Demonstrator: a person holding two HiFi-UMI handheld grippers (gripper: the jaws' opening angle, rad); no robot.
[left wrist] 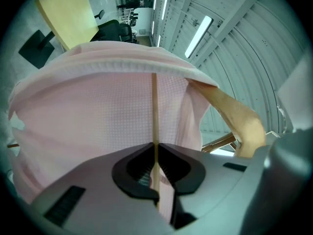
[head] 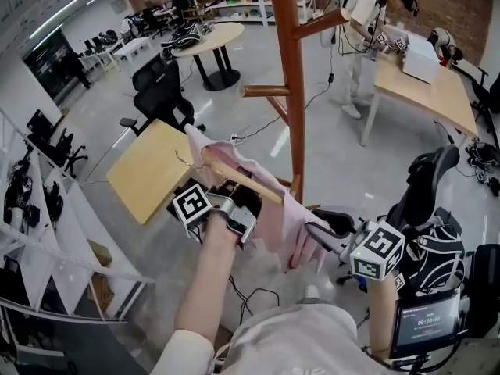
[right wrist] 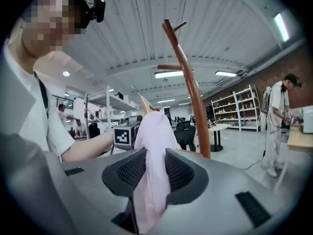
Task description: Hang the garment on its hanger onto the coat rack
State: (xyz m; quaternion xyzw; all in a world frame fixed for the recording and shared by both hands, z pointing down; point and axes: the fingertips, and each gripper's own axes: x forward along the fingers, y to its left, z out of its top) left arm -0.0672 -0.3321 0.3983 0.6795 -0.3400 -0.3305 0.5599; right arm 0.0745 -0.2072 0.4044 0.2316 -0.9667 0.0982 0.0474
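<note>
The reddish wooden coat rack (head: pixel 291 84) stands on the floor straight ahead, its pegs branching off the pole; a light wooden table (head: pixel 148 174) stands to its left, beyond the raised hands. The pink garment (head: pixel 262 209) hangs in the air just beside the lower part of the pole, apart from every peg, draped over a pale wooden hanger (head: pixel 242 180) whose shoulder slants across it. The garment is stretched between the two tools. The left tongs (head: pixel 238 203) come at it from below and are clenched on the hanger's thin lower bar (left wrist: pixel 154 111), with the cloth spread wide just behind that bar. The right tongs (head: pixel 312 237) sit at the garment's lower right edge, clamped on a fold of the pink cloth that runs up between the pads (right wrist: pixel 132 170).
</note>
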